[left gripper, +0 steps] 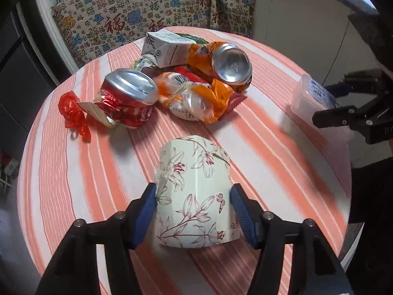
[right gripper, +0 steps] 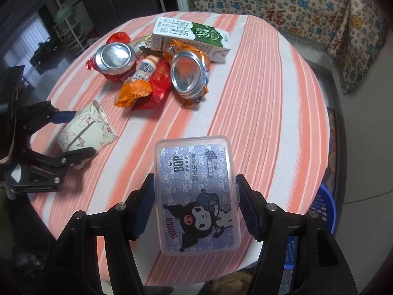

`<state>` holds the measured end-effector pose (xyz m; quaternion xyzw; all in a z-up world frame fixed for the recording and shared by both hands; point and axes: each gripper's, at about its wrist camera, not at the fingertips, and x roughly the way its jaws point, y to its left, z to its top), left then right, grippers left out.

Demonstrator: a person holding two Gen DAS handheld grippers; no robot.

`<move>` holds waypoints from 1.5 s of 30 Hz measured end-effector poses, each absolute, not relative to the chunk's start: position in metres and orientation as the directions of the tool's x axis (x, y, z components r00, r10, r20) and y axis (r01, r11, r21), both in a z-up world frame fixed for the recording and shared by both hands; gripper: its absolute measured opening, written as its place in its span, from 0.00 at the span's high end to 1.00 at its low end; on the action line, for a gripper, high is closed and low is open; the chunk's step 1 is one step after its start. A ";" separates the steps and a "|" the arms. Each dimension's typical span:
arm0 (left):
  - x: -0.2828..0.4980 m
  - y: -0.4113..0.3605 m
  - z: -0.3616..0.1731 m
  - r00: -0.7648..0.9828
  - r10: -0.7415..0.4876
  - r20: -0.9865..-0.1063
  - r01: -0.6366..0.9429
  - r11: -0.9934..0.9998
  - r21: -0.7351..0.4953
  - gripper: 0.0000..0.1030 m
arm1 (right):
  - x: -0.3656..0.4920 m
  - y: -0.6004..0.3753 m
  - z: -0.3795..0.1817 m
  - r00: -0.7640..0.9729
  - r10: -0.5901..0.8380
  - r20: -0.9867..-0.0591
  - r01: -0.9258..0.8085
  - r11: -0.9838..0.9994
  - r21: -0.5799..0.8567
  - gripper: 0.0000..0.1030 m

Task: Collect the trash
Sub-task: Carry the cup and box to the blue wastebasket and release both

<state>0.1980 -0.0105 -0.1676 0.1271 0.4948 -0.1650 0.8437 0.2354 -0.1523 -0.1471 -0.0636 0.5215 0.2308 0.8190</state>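
My left gripper (left gripper: 194, 196) is shut on a floral paper cup (left gripper: 194, 196), lying on its side over the striped round table (left gripper: 270, 127); both also show in the right wrist view (right gripper: 86, 132). My right gripper (right gripper: 195, 196) is shut on a clear plastic floss-pick box (right gripper: 196, 196) with a cartoon label, held above the table's near edge. It shows at the right of the left wrist view (left gripper: 309, 93). A trash pile lies at the far side: a crushed red can (left gripper: 127, 98), a crushed orange can (left gripper: 228, 64), a milk carton (right gripper: 191, 36), orange and red wrappers (right gripper: 145, 86).
A blue plastic basket (right gripper: 324, 211) stands on the floor below the table's right edge. A sofa with a patterned cover (left gripper: 137, 12) is behind the table. A red plastic scrap (left gripper: 73, 113) lies left of the red can.
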 end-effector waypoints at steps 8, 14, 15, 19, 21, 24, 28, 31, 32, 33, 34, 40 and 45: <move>0.200 -0.038 -0.143 0.474 -0.233 -0.849 0.408 0.913 -0.023 0.54 | 0.241 -0.207 -0.128 0.423 0.366 -0.829 -0.318 0.916 0.243 0.37; 0.202 -0.069 -0.144 0.457 -0.298 -0.838 0.424 0.901 -0.089 0.54 | 0.237 -0.241 -0.128 0.434 0.362 -0.825 -0.261 0.927 0.269 0.37; 0.202 -0.076 -0.141 0.456 -0.313 -0.833 0.433 0.896 -0.100 0.54 | 0.236 -0.246 -0.128 0.437 0.361 -0.824 -0.251 0.929 0.273 0.37; 0.204 -0.124 -0.127 0.425 -0.412 -0.806 0.489 0.854 -0.179 0.54 | 0.236 -0.283 -0.127 0.468 0.328 -0.821 -0.182 0.944 0.274 0.37; 0.206 -0.158 -0.119 0.412 -0.456 -0.789 0.529 0.824 -0.200 0.54 | 0.235 -0.308 -0.127 0.484 0.301 -0.822 -0.127 0.953 0.274 0.37; 0.211 -0.211 -0.111 0.391 -0.497 -0.775 0.580 0.787 -0.212 0.54 | 0.233 -0.352 -0.132 0.501 0.248 -0.829 -0.025 0.962 0.273 0.37; 0.225 -0.281 -0.120 0.351 -0.525 -0.775 0.614 0.754 -0.233 0.54 | 0.231 -0.405 -0.144 0.511 0.190 -0.838 0.098 0.956 0.276 0.37; 0.239 -0.317 -0.137 0.321 -0.531 -0.784 0.622 0.743 -0.248 0.54 | 0.231 -0.439 -0.157 0.514 0.154 -0.844 0.187 0.940 0.285 0.37; 0.242 -0.326 -0.143 0.313 -0.529 -0.789 0.621 0.742 -0.252 0.54 | 0.232 -0.448 -0.161 0.514 0.147 -0.845 0.210 0.934 0.290 0.37; 0.247 -0.338 -0.152 0.302 -0.525 -0.796 0.619 0.743 -0.255 0.54 | 0.232 -0.457 -0.166 0.513 0.141 -0.847 0.233 0.927 0.295 0.37; 0.250 -0.345 -0.160 0.296 -0.520 -0.801 0.618 0.744 -0.254 0.54 | 0.233 -0.466 -0.171 0.512 0.134 -0.849 0.256 0.919 0.299 0.37; 0.259 -0.390 -0.197 0.266 -0.482 -0.835 0.638 0.737 -0.222 0.53 | 0.237 -0.496 -0.204 0.504 0.151 -0.850 0.342 0.869 0.357 0.37; 0.269 -0.410 -0.221 0.264 -0.455 -0.850 0.636 0.745 -0.201 0.51 | 0.237 -0.516 -0.226 0.502 0.178 -0.846 0.387 0.829 0.404 0.36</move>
